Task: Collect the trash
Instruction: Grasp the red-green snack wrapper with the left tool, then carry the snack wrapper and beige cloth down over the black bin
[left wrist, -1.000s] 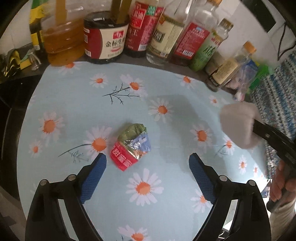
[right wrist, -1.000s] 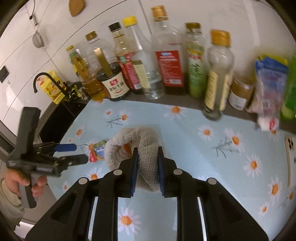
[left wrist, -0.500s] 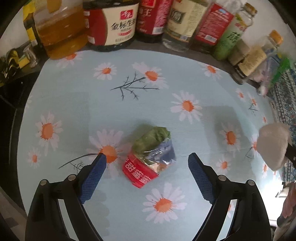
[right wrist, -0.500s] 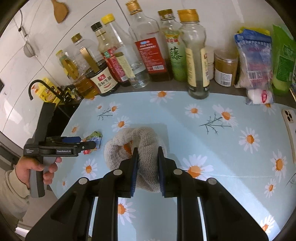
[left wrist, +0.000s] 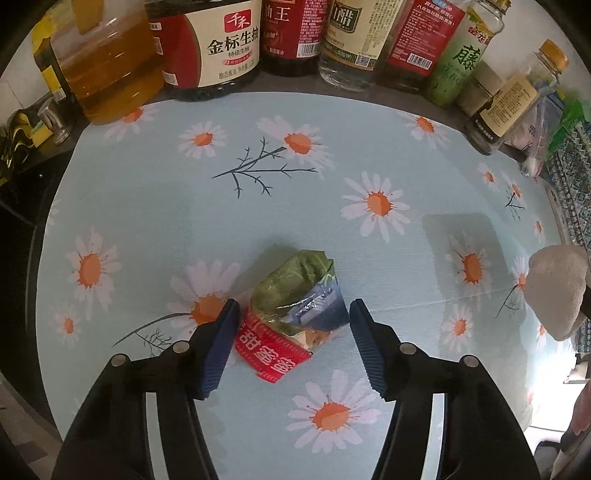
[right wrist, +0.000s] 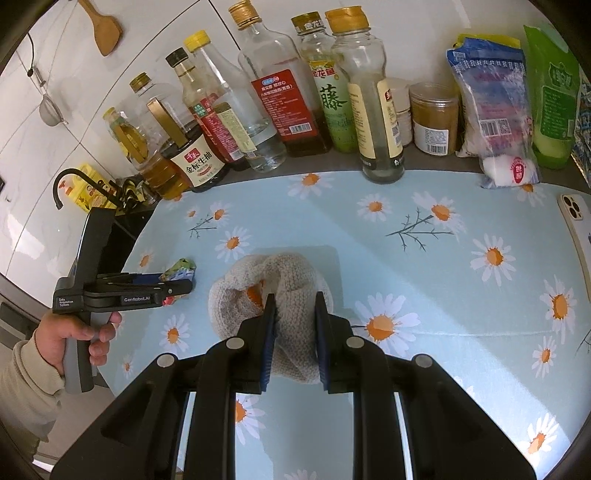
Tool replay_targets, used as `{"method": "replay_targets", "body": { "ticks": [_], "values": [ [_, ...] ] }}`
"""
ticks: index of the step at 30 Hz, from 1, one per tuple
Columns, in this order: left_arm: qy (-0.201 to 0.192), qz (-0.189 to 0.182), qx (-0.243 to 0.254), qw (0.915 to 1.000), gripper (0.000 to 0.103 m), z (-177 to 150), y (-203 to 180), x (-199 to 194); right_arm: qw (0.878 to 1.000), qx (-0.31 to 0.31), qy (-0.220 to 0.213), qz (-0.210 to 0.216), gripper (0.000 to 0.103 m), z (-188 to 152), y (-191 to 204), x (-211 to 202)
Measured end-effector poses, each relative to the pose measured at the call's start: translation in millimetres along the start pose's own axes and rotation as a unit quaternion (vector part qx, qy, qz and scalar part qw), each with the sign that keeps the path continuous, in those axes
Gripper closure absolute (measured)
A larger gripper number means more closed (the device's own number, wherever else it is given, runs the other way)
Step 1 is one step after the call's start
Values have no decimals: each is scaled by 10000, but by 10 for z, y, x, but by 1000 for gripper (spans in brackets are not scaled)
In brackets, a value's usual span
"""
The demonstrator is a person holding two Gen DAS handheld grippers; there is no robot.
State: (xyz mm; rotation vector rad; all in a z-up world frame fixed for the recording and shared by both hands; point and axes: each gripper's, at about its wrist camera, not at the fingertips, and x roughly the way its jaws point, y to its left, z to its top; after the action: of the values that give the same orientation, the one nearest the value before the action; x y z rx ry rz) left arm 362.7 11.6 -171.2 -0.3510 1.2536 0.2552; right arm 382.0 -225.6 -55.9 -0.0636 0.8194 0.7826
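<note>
So my desk (left wrist: 155, 206) has this pale blue cloth with orange-and-white daisies all over it, and a faint crease runs across it near my right side. Along the back edge, where the dark countertop shows, there's a whole row of bottles (right wrist: 273, 99): a jug of golden oil (left wrist: 107, 70), a big dark soy sauce jug (left wrist: 210, 48) with a red and white label, some clear ones, a green-labelled one. Further right in the right wrist view there's a brown-filled jar (right wrist: 434, 118), a blue-and-white plastic bag (right wrist: 491, 96) and a green pouch (right wrist: 554, 99). A phone (right wrist: 580, 236) lies at the far right edge of the cloth. The wall behind is white tile, with a wooden spatula (right wrist: 103, 29) hanging up, and a black tap (right wrist: 64, 182) sits off to the left.

The trash, a crumpled snack wrapper (left wrist: 295, 314) in red, green and blue, lies on the cloth right between the fingers of my left claw (left wrist: 293, 332). That claw is spread wide around it; its left finger looks just about touching the wrapper, the other one is clear of it.

My right claw (right wrist: 293, 325) is clenched on a beige knitted pouch (right wrist: 273, 291), held over the cloth.
</note>
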Motion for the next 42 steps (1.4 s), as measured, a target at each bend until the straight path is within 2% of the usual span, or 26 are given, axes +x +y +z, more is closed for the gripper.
{"method": "replay_targets", "body": {
  "ticks": [7, 17, 29, 42],
  "values": [
    [-120, -100, 29, 9999, 45, -85, 21, -142, 10000, 60, 5, -12, 82, -62, 26, -1],
    [-401, -405, 133, 9983, 45, -369, 93, -564, 10000, -2, -33, -73, 82, -200, 307, -70],
    [-544, -743, 296, 9953, 45, -933, 338, -840, 9999, 4, -9, -131, 82, -642, 874, -129],
    [-461, -1155, 508, 9909, 45, -1780, 634, -1075, 9998, 30, 107, -182, 82, -1343, 1565, -129]
  ]
}}
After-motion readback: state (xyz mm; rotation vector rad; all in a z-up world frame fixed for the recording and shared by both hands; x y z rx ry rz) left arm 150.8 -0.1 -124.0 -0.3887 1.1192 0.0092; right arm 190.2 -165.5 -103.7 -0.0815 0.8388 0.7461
